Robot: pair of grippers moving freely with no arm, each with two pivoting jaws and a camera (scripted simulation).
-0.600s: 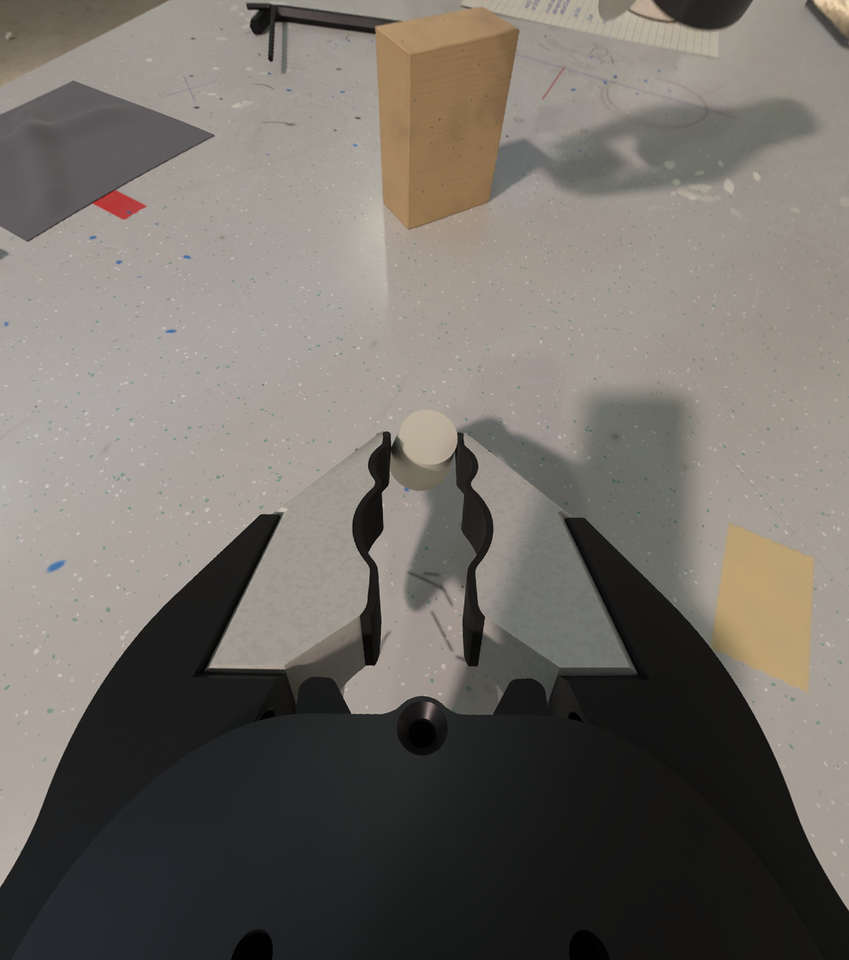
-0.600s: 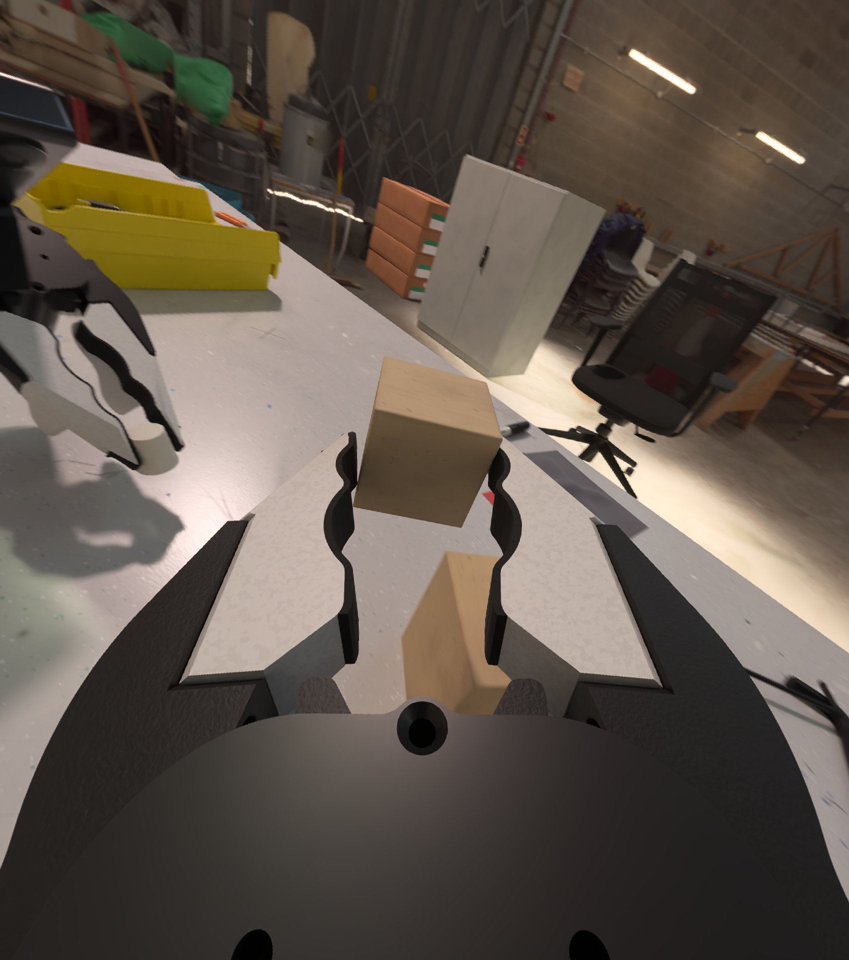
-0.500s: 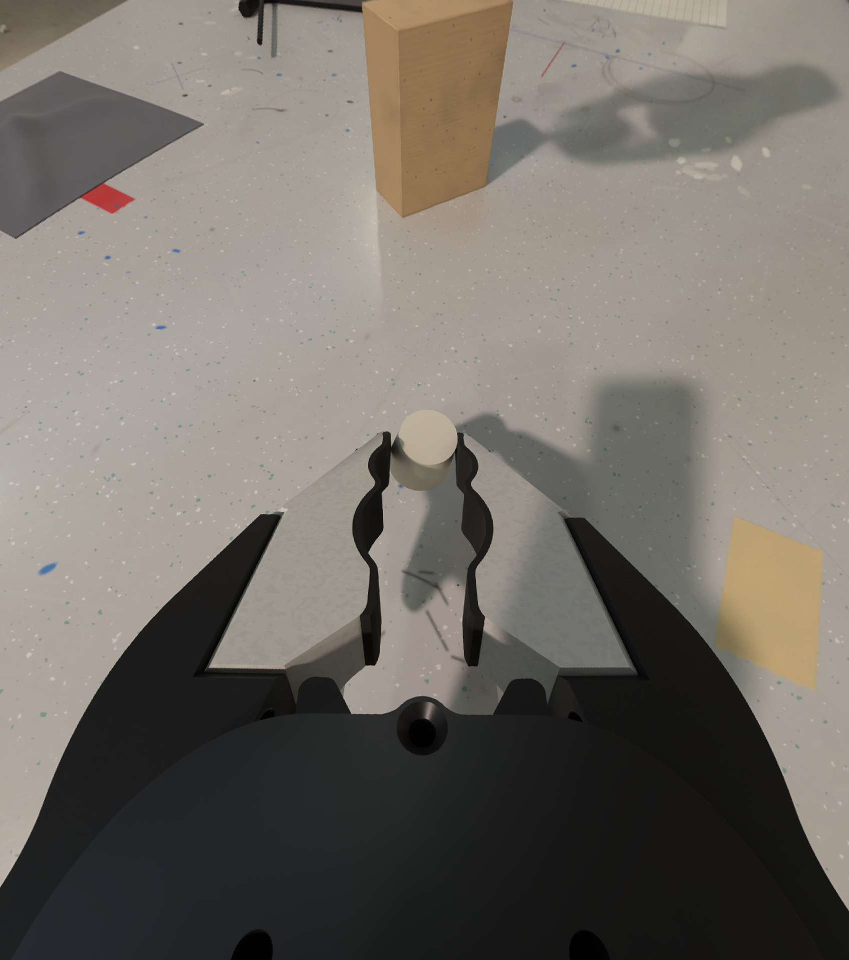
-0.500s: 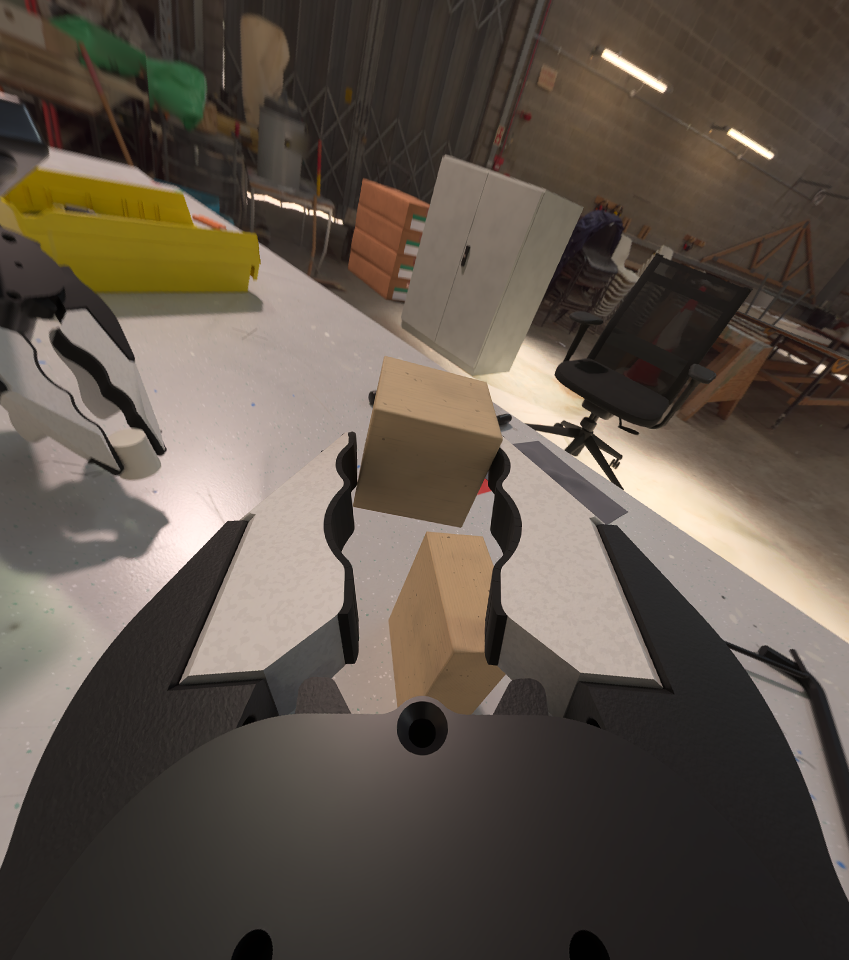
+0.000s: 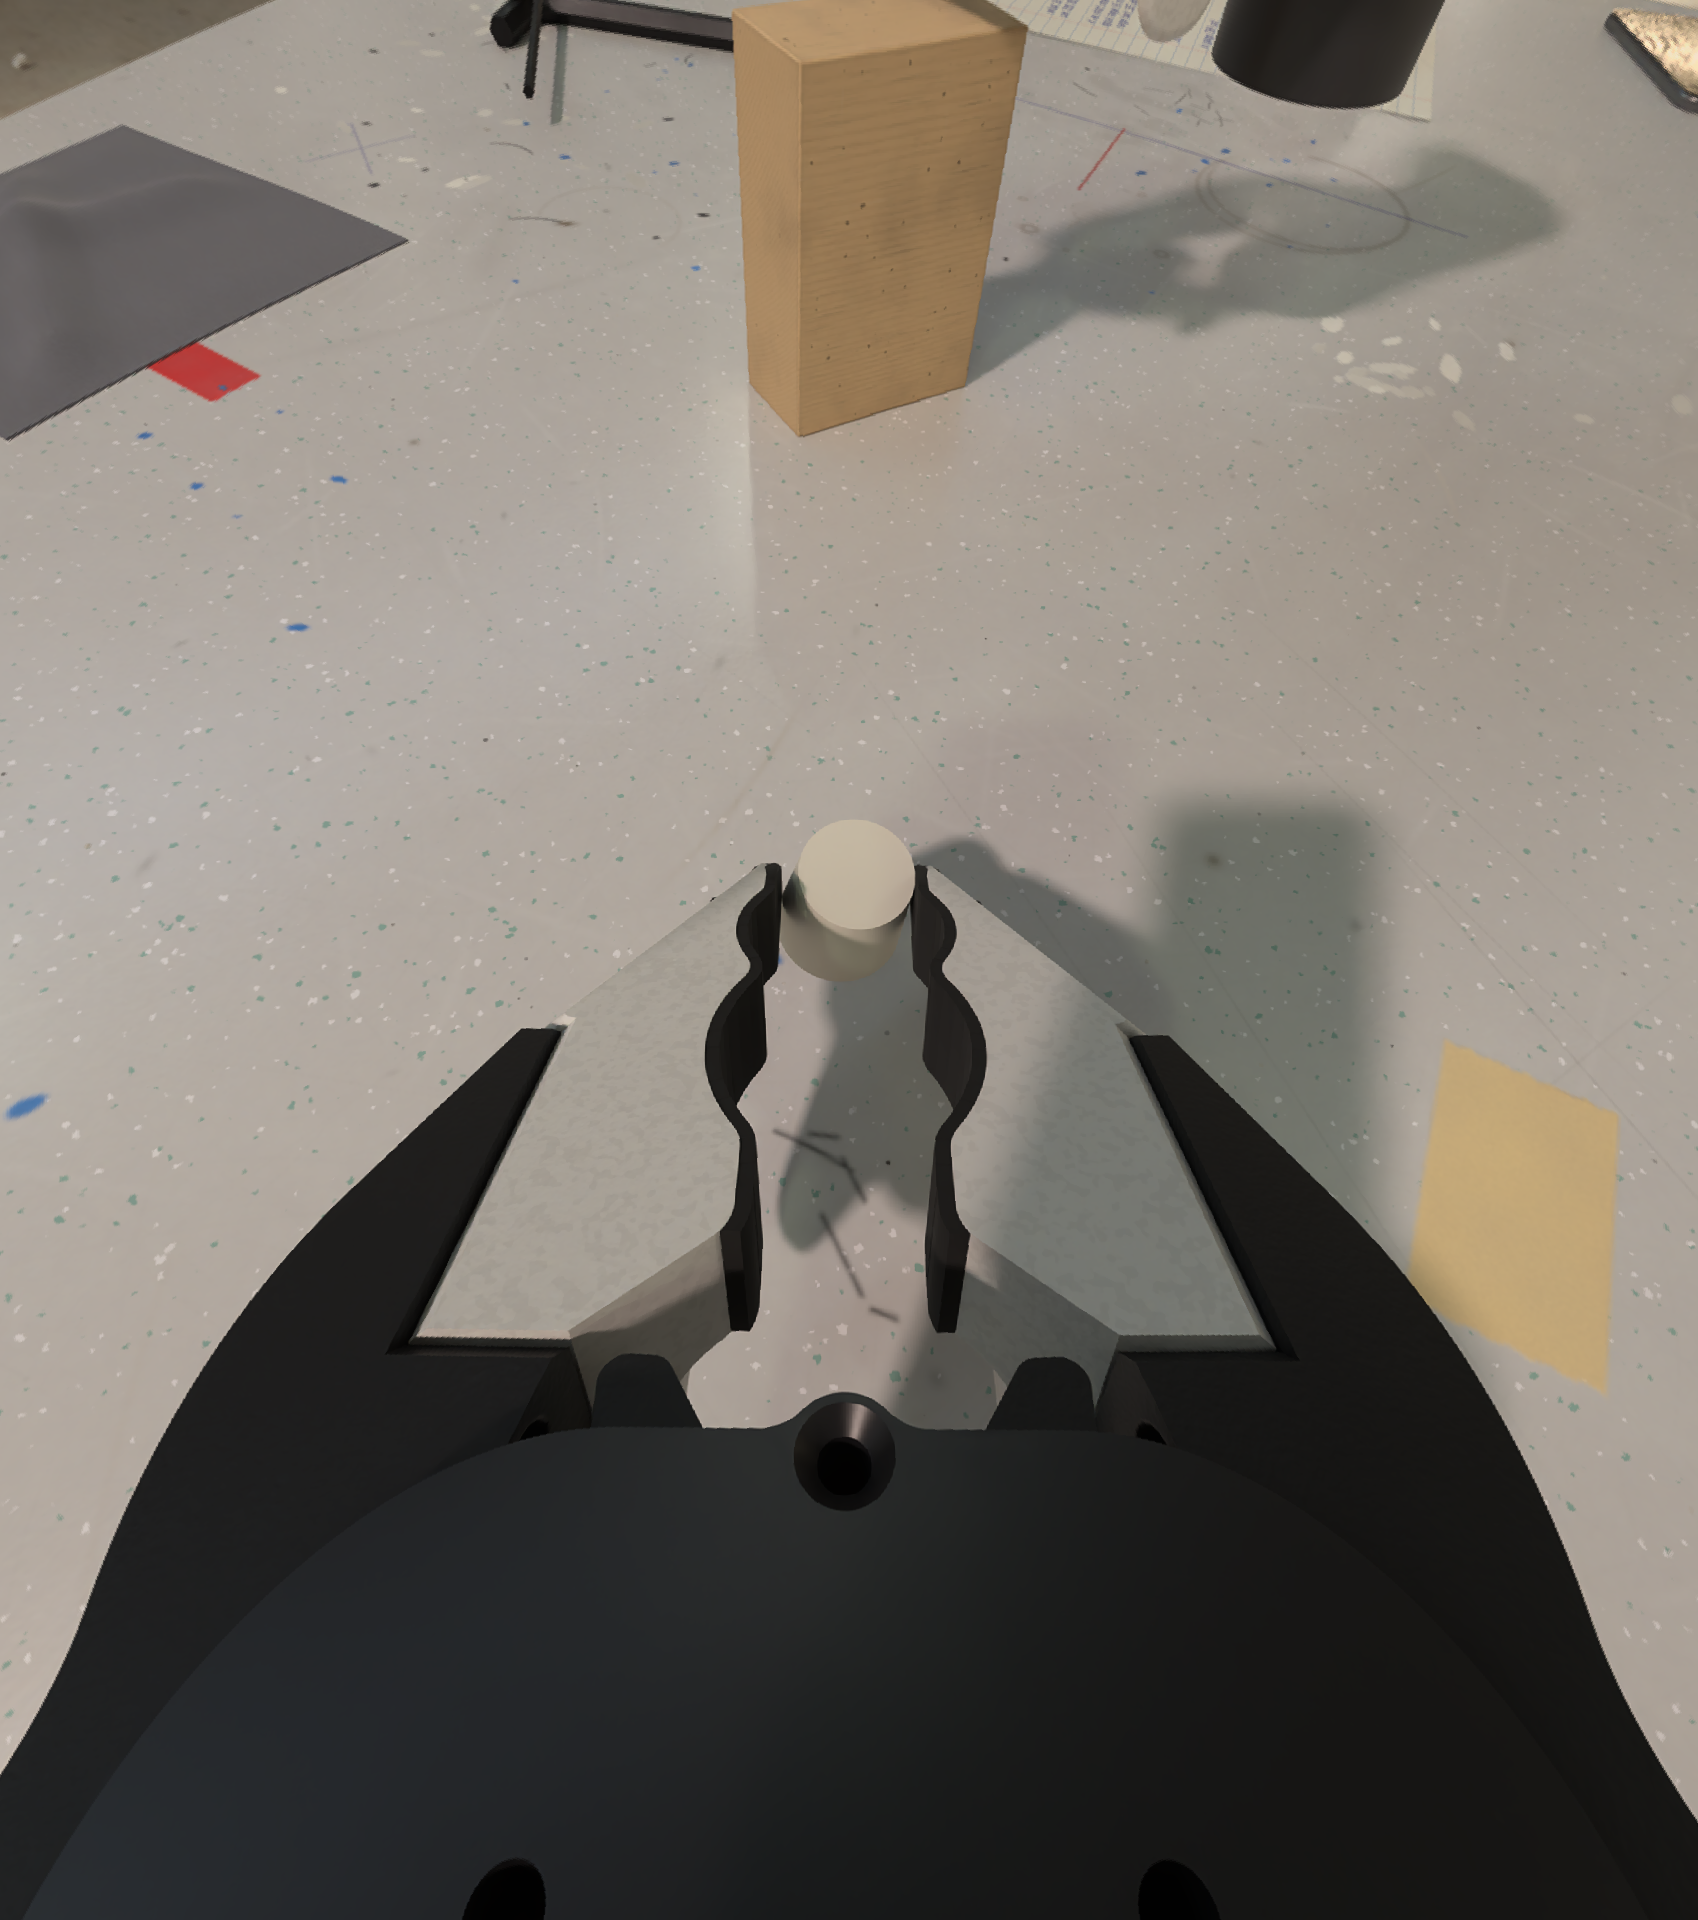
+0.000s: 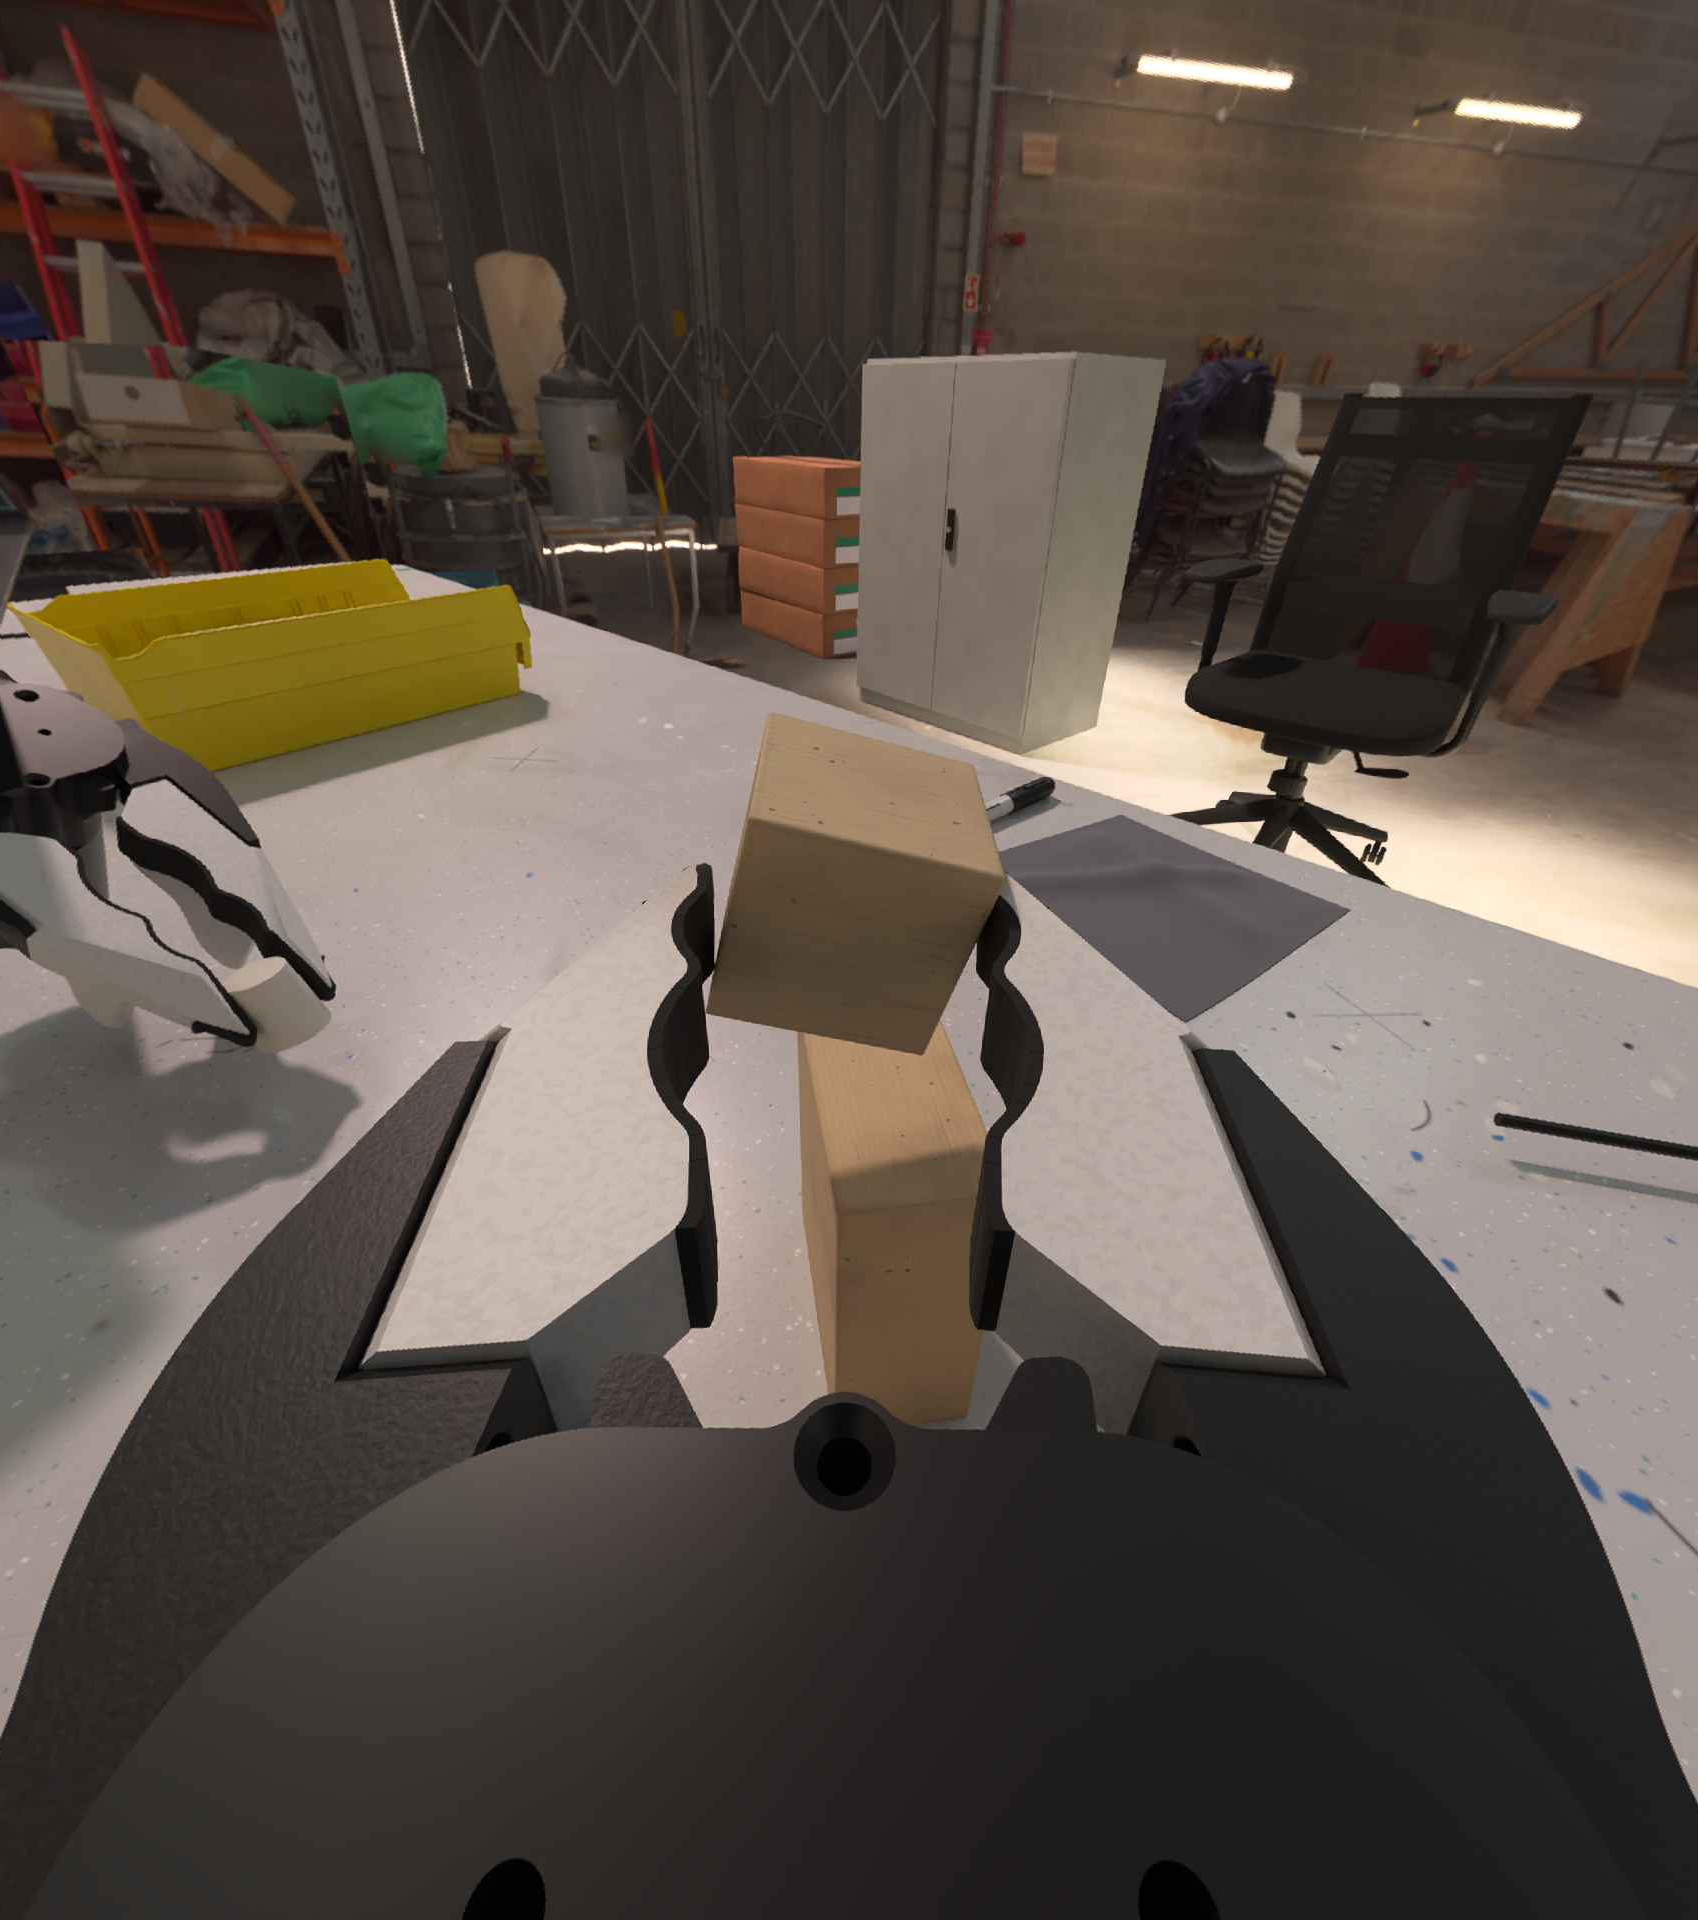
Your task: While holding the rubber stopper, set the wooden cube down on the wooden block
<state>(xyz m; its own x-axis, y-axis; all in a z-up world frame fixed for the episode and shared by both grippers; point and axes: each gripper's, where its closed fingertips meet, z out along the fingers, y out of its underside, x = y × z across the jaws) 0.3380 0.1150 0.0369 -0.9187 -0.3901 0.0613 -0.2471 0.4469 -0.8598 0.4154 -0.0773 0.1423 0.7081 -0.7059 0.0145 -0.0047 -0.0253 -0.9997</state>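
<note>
My left gripper (image 5: 847,902) is shut on a pale round rubber stopper (image 5: 850,894) at its fingertips, held above the speckled table. It also shows at the left of the right wrist view (image 6: 242,997) with the stopper (image 6: 279,1003). My right gripper (image 6: 850,914) is shut on a tilted wooden cube (image 6: 855,883) and holds it just over the upright wooden block (image 6: 892,1216), which stands between my fingers. The block (image 5: 871,208) also stands upright at the top of the left wrist view; the right gripper's dark body (image 5: 1323,47) shows at the top edge.
A yellow bin (image 6: 284,649) stands at the far left of the table. A grey sheet (image 6: 1172,909) and a marker (image 6: 1021,795) lie beyond the block, near the table edge. A black bar tool (image 6: 1655,1143) lies at the right. A tan patch (image 5: 1515,1210) lies on the table.
The right gripper has swung right with the cube, which now sits right over the block's top. The left gripper still holds the stopper and shifted only slightly.
</note>
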